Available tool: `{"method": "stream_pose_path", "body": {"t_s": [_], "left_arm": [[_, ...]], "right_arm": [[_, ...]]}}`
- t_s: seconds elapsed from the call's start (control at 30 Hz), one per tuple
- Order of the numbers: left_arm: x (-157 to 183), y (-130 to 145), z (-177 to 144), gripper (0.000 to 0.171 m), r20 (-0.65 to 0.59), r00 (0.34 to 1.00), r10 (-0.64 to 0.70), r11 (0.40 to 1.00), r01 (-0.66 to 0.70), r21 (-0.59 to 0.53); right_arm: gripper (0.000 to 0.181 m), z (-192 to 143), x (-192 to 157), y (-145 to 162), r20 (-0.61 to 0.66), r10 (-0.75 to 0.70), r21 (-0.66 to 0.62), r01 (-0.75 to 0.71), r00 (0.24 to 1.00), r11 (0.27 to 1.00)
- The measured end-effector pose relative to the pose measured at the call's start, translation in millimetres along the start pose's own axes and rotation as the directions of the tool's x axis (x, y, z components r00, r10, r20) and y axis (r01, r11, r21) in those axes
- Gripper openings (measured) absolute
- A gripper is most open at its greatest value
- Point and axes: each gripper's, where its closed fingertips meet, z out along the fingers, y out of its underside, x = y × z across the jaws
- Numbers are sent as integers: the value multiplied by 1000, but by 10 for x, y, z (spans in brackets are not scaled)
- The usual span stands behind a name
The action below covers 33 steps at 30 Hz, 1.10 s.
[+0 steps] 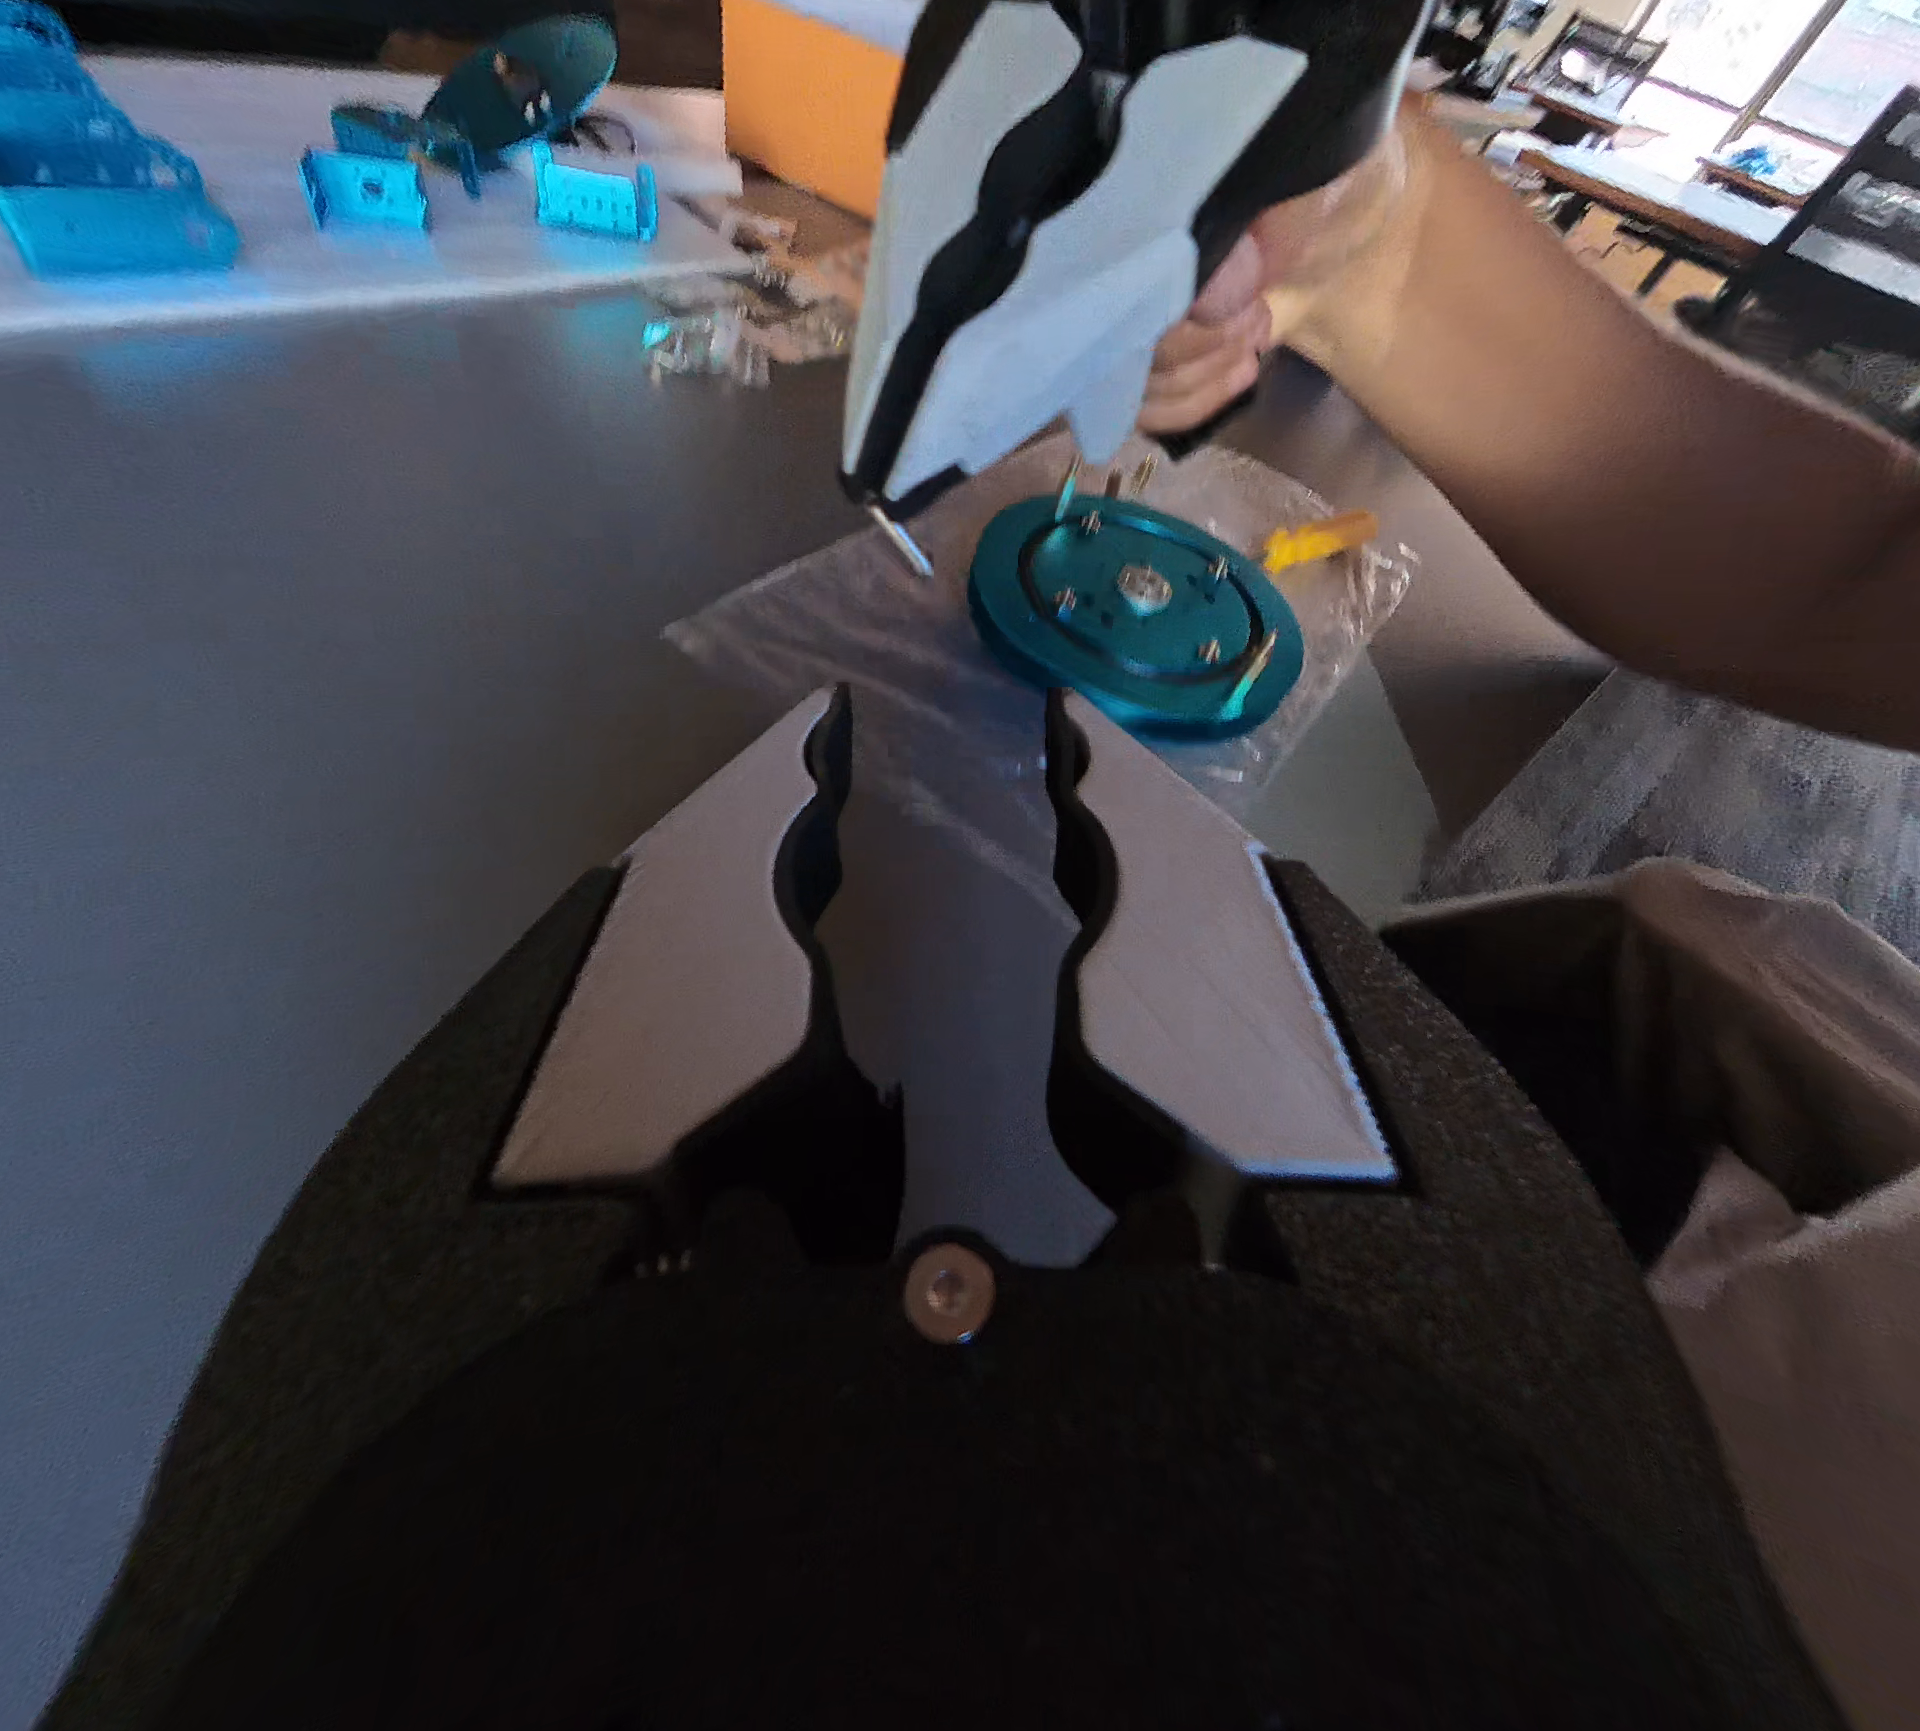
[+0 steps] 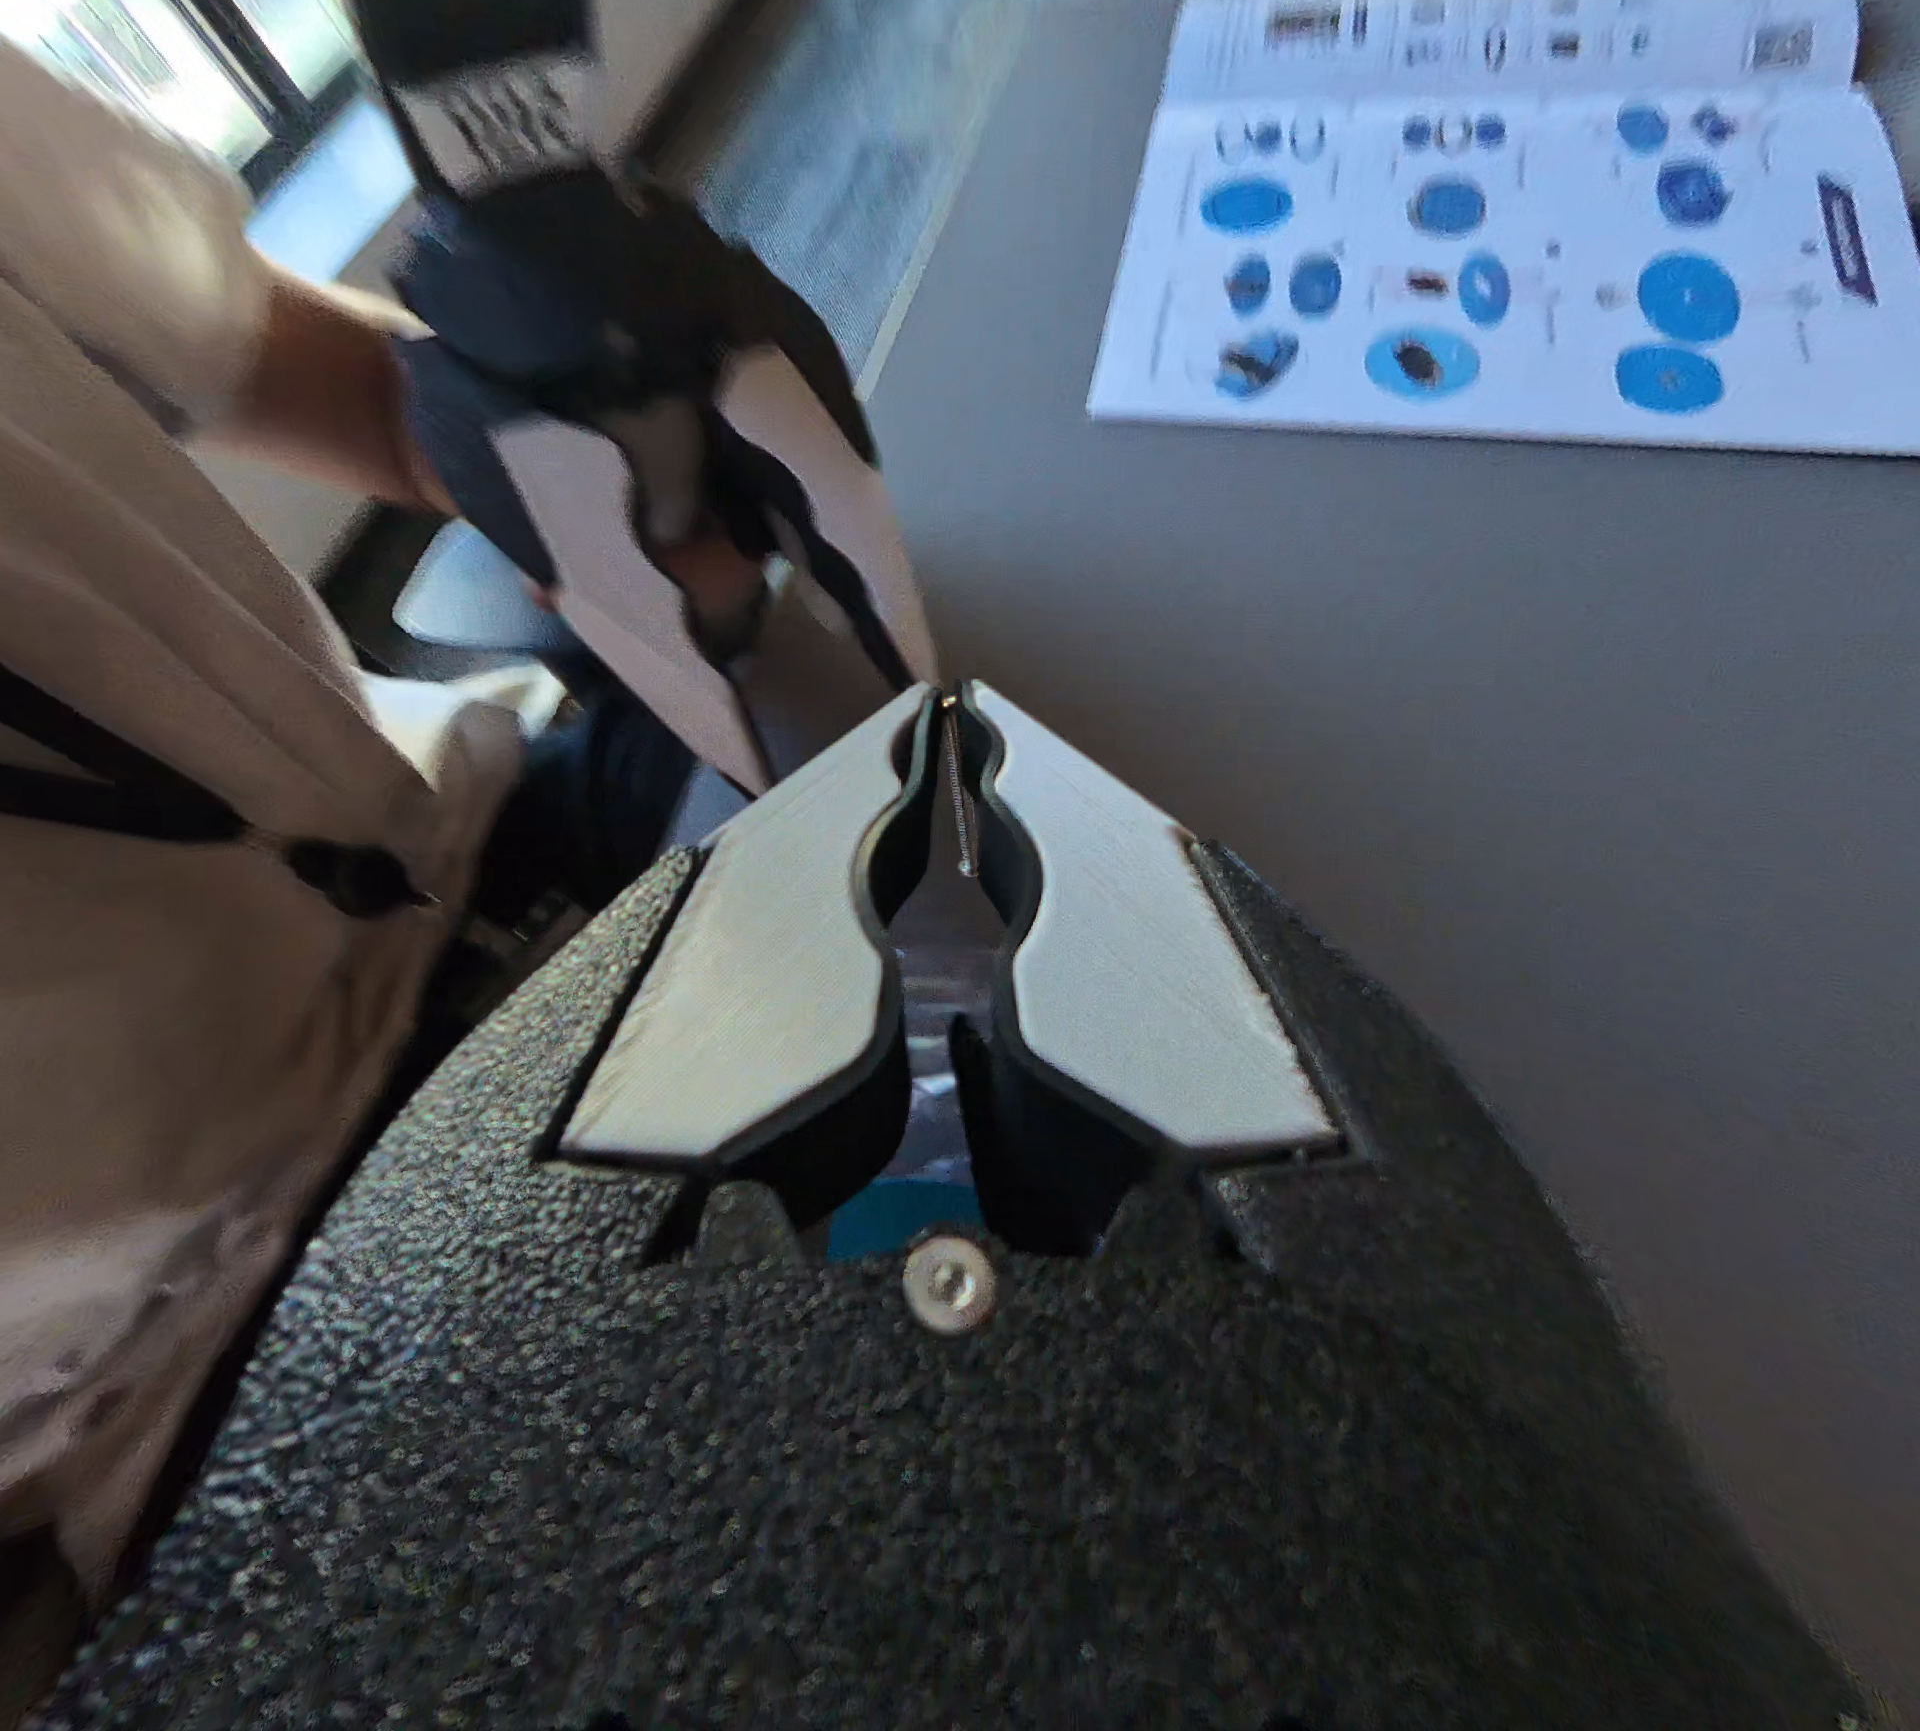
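My right gripper (image 2: 948,692) is shut on a thin silver screw (image 2: 958,788), pinched at its head with the shaft pointing back between the fingers. In the left wrist view the right gripper (image 1: 868,486) hangs tip-down just left of a teal metal disc (image 1: 1138,616), with the screw (image 1: 902,543) sticking out below its tips. The disc carries several brass standoffs and lies on a clear plastic bag (image 1: 831,632). My left gripper (image 1: 945,705) is open and empty, low over the bag's near part, beside the disc. It also shows open in the right wrist view (image 2: 842,736).
A yellow tool (image 1: 1320,538) lies in the bag behind the disc. Blue parts (image 1: 364,190) and another teal disc (image 1: 520,86) sit on a white sheet at far left, near an orange and white box (image 1: 800,92). A picture sheet (image 2: 1507,227) lies on the grey table (image 1: 312,642). Less than 4 cm separates the two grippers' tips.
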Motion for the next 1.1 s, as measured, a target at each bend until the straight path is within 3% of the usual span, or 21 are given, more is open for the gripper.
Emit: {"method": "stream_pose_path", "body": {"t_s": [0.17, 0.23, 0.33, 0.5, 0.77, 0.97, 1.1], "left_arm": [[320, -355, 279, 34, -156, 987, 40, 989, -17, 146], [369, -363, 337, 6, -162, 985, 61, 986, -35, 163], [385, -386, 344, 4, -141, 986, 90, 980, -63, 188], [392, -337, 395, 4, -102, 983, 150, 983, -137, 125], [382, -262, 457, 4, -79, 975, 208, 977, -203, 71], [386, -230, 440, 4, -70, 967, 244, 969, -240, 57], [412, -197, 445, 4, -66, 955, 289, 957, -286, 42]], "right_arm": [[1, -237, -351, -240, 116, 54, 207, -77, 992, 975], [1, -345, -352, -227, 72, 45, 228, -61, 996, 972], [2, -566, -357, -165, 54, 63, 267, -75, 997, 961], [2, -710, -272, 76, -16, 120, 280, -111, 993, 953], [13, -707, -246, 260, -141, 67, 222, -35, 988, 974], [13, -627, -337, 238, -75, 80, 239, -60, 994, 969], [3, -533, -376, 248, -33, 90, 237, -80, 995, 968]]}}
